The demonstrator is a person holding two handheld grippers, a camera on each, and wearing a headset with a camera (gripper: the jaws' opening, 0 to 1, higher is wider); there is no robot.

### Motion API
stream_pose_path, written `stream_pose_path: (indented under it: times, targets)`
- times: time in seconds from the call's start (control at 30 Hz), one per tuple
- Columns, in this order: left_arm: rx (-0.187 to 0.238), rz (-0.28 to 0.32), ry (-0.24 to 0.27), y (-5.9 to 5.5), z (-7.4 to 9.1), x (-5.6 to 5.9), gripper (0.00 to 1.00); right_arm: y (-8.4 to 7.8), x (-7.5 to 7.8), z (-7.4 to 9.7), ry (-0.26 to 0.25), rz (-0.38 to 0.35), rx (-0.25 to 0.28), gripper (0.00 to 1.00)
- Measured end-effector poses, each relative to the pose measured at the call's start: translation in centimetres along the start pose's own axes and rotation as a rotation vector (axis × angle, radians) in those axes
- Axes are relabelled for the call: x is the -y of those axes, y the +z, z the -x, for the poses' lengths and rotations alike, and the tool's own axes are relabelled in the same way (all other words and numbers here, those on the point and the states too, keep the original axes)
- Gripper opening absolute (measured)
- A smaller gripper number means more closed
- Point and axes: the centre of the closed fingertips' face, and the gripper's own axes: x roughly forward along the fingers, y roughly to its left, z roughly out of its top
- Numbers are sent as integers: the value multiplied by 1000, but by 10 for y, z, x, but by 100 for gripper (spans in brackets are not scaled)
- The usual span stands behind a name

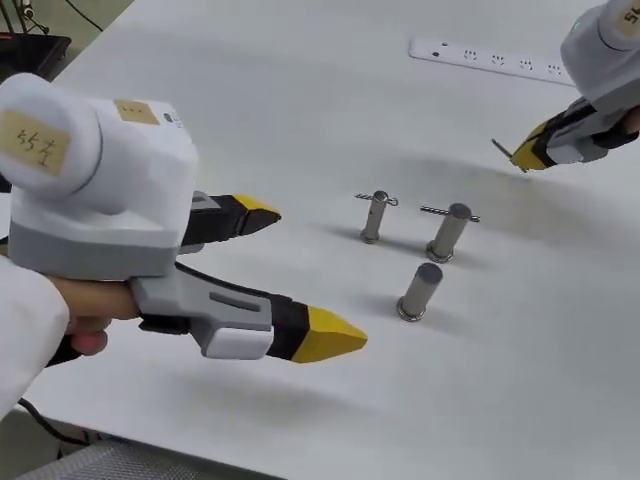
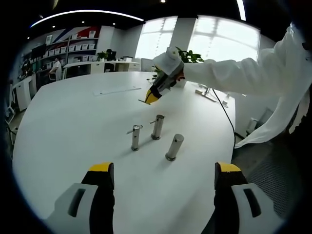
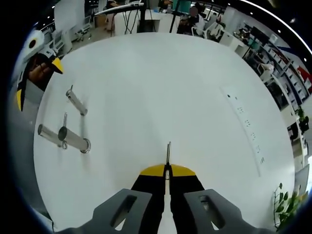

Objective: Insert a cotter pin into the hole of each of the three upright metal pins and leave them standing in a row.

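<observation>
Three short metal pins stand upright on the white table [image 1: 300, 90]. The far left pin [image 1: 374, 217] and the far right pin [image 1: 449, 232] each carry a cotter pin through the top. The nearer pin [image 1: 420, 291] has a bare top. My right gripper [image 1: 525, 157] hovers above and to the right of them, shut on a cotter pin [image 1: 502, 149] that juts from its tips [image 3: 168, 153]. My left gripper [image 1: 300, 272] is open and holds nothing, low over the table left of the pins [image 2: 157, 126].
A white power strip [image 1: 490, 58] lies at the table's far side. The office lies beyond the table, with desks, shelves and windows. A person's white sleeve [image 2: 243, 73] reaches in from the right.
</observation>
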Motion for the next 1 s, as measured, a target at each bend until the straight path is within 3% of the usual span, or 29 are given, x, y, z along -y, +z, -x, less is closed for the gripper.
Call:
stream_pose_path:
  times: [0.23, 0.47, 0.77, 1.0]
  targets:
    - [12, 1, 2, 7, -6, 1, 80, 10, -11, 22, -52, 40, 84, 0]
    - [16, 13, 13, 14, -13, -2, 78, 23, -20, 52, -135, 77, 202, 0]
    - [67, 15, 1, 37, -22, 0, 72, 26, -42, 78, -231, 200, 246, 0]
    - [126, 19, -11, 60, -27, 1, 65, 28, -58, 95, -284, 228, 278, 0]
